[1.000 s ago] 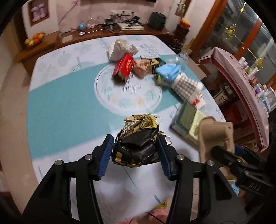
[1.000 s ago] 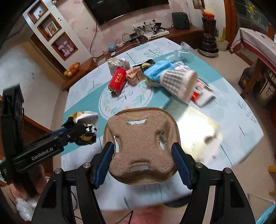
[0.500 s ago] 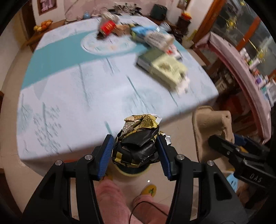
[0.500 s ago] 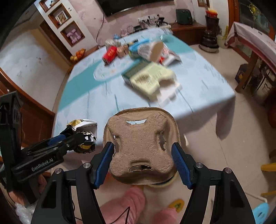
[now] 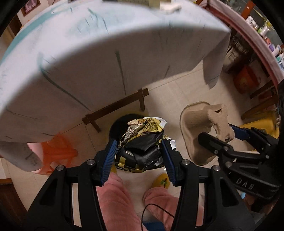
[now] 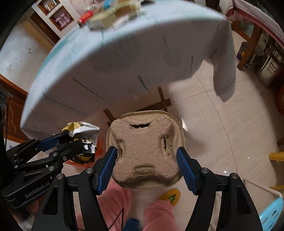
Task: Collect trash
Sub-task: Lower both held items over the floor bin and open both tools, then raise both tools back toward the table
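The left gripper (image 5: 139, 152) is pinching a crumpled black and gold wrapper (image 5: 142, 142) between its 2 blue pads, in the lower centre of the left wrist view. Directly behind the wrapper, a dark round opening shows on the floor; I judge it is a trash bin (image 5: 120, 124), but only its upper left rim is visible. The right gripper (image 6: 146, 166) is clamped on a brown pulp cup carrier (image 6: 145, 151), which fills the lower centre of its own view and hides what is under it.

What has changed: 1 second ago both cameras looked across the table top (image 5: 88, 53) with the pile of remaining trash in the middle. Now the table has swung up to the top of both frames, and the tiled floor (image 6: 221, 124), the person's pink trouser legs (image 5: 115, 199) and a yellow slipper (image 5: 162, 181) are below the grippers. So both grippers have carried their items off the table and tilted downward.

For the task this means, in my judgement, that the drop is close: the wrapper seems above the bin already, while the carrier is beside it, toward the right of the left wrist view. More trash (image 6: 110, 16) waits on the table, upper left in the right wrist view.
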Available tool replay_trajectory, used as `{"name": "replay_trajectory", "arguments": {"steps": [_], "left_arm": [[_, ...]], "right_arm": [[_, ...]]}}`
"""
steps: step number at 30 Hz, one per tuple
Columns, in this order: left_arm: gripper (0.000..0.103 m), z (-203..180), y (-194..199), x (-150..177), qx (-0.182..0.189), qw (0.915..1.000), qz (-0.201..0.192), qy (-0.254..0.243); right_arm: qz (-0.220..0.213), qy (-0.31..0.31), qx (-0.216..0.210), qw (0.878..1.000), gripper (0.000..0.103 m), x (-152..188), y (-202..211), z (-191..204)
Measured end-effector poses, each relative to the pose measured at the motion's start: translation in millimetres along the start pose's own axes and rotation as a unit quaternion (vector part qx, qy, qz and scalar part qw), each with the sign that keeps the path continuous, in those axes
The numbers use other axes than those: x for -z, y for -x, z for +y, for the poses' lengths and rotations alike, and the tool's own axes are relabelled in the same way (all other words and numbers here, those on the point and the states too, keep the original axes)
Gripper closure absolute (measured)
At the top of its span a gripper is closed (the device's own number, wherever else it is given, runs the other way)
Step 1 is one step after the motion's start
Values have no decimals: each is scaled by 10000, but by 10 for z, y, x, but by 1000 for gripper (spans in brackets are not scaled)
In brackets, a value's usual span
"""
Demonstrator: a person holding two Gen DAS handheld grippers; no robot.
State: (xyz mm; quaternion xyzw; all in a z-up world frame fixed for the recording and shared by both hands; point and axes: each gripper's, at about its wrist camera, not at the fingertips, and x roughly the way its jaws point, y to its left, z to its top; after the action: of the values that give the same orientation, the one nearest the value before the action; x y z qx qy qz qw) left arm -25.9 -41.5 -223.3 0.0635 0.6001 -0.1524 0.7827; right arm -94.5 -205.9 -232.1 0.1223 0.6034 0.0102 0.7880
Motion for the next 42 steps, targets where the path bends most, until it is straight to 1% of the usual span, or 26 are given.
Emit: {"name": "replay_trajectory", "arguments": {"steps": [2,4,8,13,16,17,19,21,22,23,24,27,30,33,36,38,42], "left_arm": [[55,-24,-271,26,-13,10000,57,2],[55,-6,-534,81,-135,9999,73,56],[55,43,-1072,181,-389,9986,349,76],[53,94,-1438,275,-367,9988,321,-10],[34,131,-1622,285,-429,9981,418,-145],[25,145,-1650,305,-492,9980,369,-144],[15,208,-1690,291,-577,9978,298,-104],[13,332,-1697,264,-609,9977,287,-84],[11,361,-1695,270,-651,9975,269,-77],[9,389,-1687,277,-687,9973,252,-65],[9,438,-1667,268,-700,9972,248,-56],[9,499,-1577,296,-726,9970,252,41],[9,548,-1458,311,-732,9969,259,128],[9,597,-1320,311,-764,9964,283,215],[9,626,-1096,295,-786,9961,273,309],[9,639,-864,256,-769,9961,155,407],[9,629,-440,180,-799,9951,4,575]], "right_arm": [[120,-17,18,9999,34,26,-260,-41],[210,-67,5,9998,34,74,-513,-106],[410,-77,63,9991,34,157,-1078,-198],[532,-116,97,9985,33,157,-1618,-267],[626,-256,-31,9977,32,136,-1886,-308],[622,-273,-43,9977,32,94,-1939,-315],[650,-266,-57,9975,31,68,-2023,-307],[694,-245,-66,9973,30,28,-2102,-287],[699,-226,-83,9973,27,-7,-2132,-250],[683,-205,-100,9974,24,-15,-2133,-229],[658,-171,-98,9976,23,-25,-2134,-210],[657,-163,-87,9977,22,-79,-2167,-129],[642,-182,-94,9977,22,-100,-2071,-63],[613,-195,-91,9979,22,-103,-1878,-2],[560,-208,-70,9982,22,-125,-1601,46],[517,-187,-77,9985,22,-143,-1408,78],[322,-54,-141,9994,22,-193,-881,207]]}}
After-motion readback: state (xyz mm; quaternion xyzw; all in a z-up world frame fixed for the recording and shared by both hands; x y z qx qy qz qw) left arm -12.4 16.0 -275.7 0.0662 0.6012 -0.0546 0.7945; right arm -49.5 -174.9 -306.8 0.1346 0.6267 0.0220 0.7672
